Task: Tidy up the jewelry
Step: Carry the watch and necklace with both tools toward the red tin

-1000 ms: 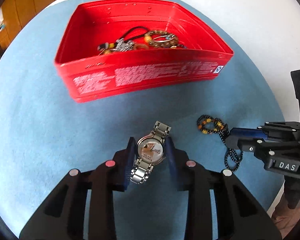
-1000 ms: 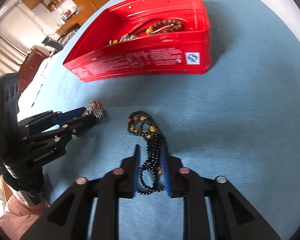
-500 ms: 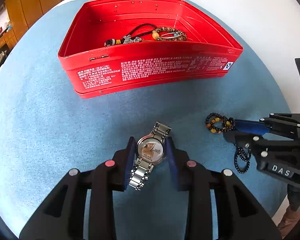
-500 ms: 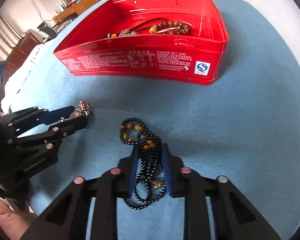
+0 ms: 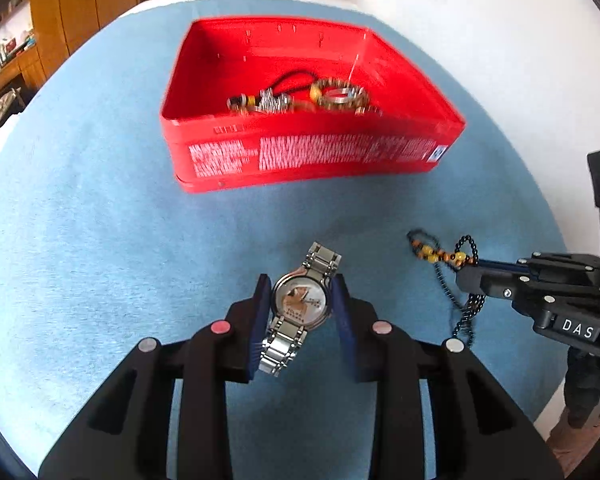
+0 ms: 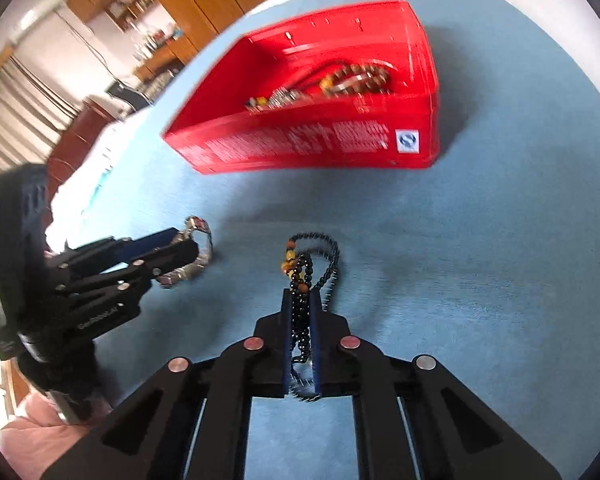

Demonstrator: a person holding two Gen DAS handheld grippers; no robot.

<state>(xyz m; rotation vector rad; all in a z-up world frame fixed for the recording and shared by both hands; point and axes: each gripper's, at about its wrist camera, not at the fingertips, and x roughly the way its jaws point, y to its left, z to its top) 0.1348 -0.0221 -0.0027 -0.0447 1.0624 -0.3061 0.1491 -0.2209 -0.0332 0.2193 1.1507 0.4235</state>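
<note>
Watch: a silver metal-link wristwatch (image 5: 298, 308) with a round pale dial sits between the blue pads of the left gripper (image 5: 300, 304), its band running out above and below them.
Left gripper: black two-finger tool, jaws narrow and clamped on the watch case from both sides; in the right wrist view it (image 6: 180, 248) appears at the left edge with the watch (image 6: 198, 248) at its tip.
Necklace: a string of small black beads with a few amber and orange beads (image 6: 304, 276) is pinched between the blue pads of the right gripper (image 6: 302, 312); loops of the string extend beyond the fingertips and hang below the pads.
Right gripper: black two-finger tool, jaws drawn nearly together on the bead strands; seen from the left wrist view it (image 5: 472, 272) enters from the right with the necklace (image 5: 444, 256) at its tip.
Container: a red rectangular open tin with white printed text on its side (image 5: 312, 156) stands well beyond both grippers on the cloth; inside lie a brown bead bracelet and a black cord piece with metal charms (image 5: 300, 98), blurred.
Surface: a light blue cloth (image 5: 100, 240) covers the table under everything.
</note>
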